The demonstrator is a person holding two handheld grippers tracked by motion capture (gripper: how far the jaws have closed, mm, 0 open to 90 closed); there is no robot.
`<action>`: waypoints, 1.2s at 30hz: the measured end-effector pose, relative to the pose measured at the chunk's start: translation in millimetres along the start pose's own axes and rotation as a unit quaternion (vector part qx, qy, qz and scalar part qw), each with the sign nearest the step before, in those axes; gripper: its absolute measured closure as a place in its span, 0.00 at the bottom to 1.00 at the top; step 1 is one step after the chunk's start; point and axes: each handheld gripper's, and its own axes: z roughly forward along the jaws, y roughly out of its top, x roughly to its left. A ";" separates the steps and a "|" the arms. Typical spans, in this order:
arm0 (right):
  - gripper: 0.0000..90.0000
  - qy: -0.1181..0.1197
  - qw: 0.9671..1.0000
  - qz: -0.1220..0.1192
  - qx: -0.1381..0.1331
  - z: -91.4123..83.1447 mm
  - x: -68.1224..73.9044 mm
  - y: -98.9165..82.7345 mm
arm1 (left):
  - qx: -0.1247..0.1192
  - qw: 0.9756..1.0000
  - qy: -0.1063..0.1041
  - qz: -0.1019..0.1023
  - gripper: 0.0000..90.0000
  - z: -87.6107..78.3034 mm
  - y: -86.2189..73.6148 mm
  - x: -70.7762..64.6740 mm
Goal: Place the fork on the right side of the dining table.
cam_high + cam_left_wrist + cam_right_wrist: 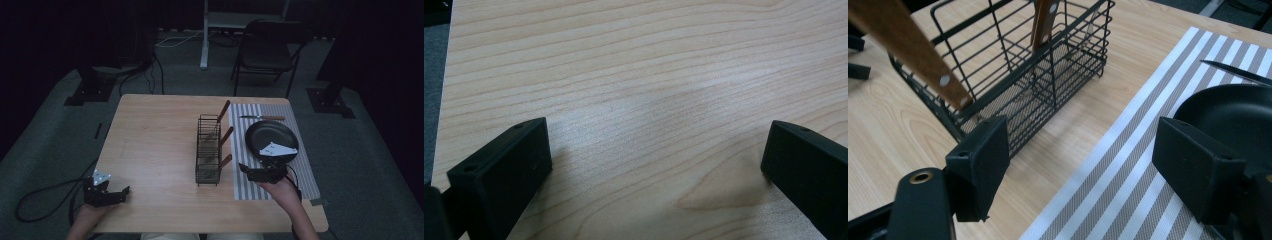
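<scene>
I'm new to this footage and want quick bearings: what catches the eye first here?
A black wire caddy stands mid-table with three wooden-handled utensils leaning out of it. Right of it a striped mat carries a black plate, with a knife lying beyond the plate. The right gripper, open, hovers over the mat's near end by the caddy, while the left gripper, open, sits at the table's near left corner.

Upright wire caddy (208,150), wooden-handled cutlery (226,134) inside
</scene>
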 end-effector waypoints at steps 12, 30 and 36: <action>0.25 0.006 1.000 0.001 -0.013 7.1 -7.8 21.8 | 0.000 1.000 0.000 0.000 0.00 0.0 0.0 0.0; 0.25 0.017 0.999 0.003 -0.032 14.4 -7.7 58.1 | 0.000 1.000 0.000 0.001 0.00 0.0 0.0 0.1; 0.26 0.023 0.999 0.004 -0.033 18.4 -5.0 65.1 | 0.000 1.000 0.000 0.001 0.00 0.0 0.0 0.1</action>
